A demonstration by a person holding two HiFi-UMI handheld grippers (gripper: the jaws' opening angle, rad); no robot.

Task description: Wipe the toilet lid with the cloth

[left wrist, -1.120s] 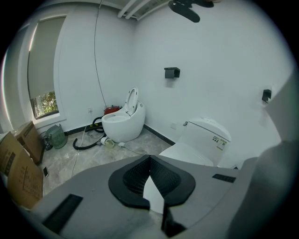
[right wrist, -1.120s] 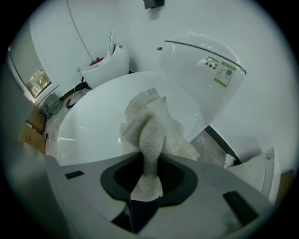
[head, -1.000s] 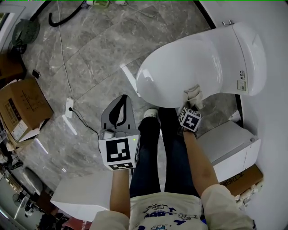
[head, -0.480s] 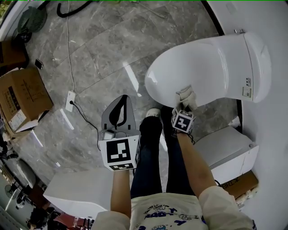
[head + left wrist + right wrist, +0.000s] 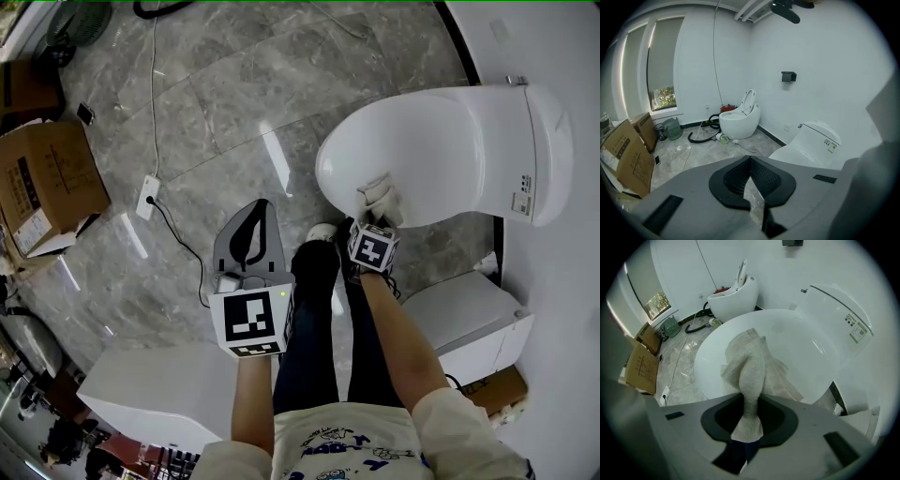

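Note:
A white toilet with its lid (image 5: 450, 150) down stands at the right of the head view. My right gripper (image 5: 376, 214) is shut on a beige cloth (image 5: 380, 199), which lies on the near edge of the lid. In the right gripper view the cloth (image 5: 752, 366) runs from between the jaws onto the lid (image 5: 801, 348). My left gripper (image 5: 247, 246) hangs over the floor left of my legs, its jaws closed with nothing between them; in its own view (image 5: 751, 180) the toilet (image 5: 813, 140) shows to the right.
Cardboard boxes (image 5: 42, 183) sit at the left by a cable and socket strip (image 5: 148, 199). A white cabinet (image 5: 473, 319) stands right of my legs, a white block (image 5: 155, 394) at lower left. A second toilet (image 5: 739, 119) stands farther back.
My right gripper with the cloth has slid left along the near edge of the lid. The head view has shifted slightly. The left gripper has stayed put.

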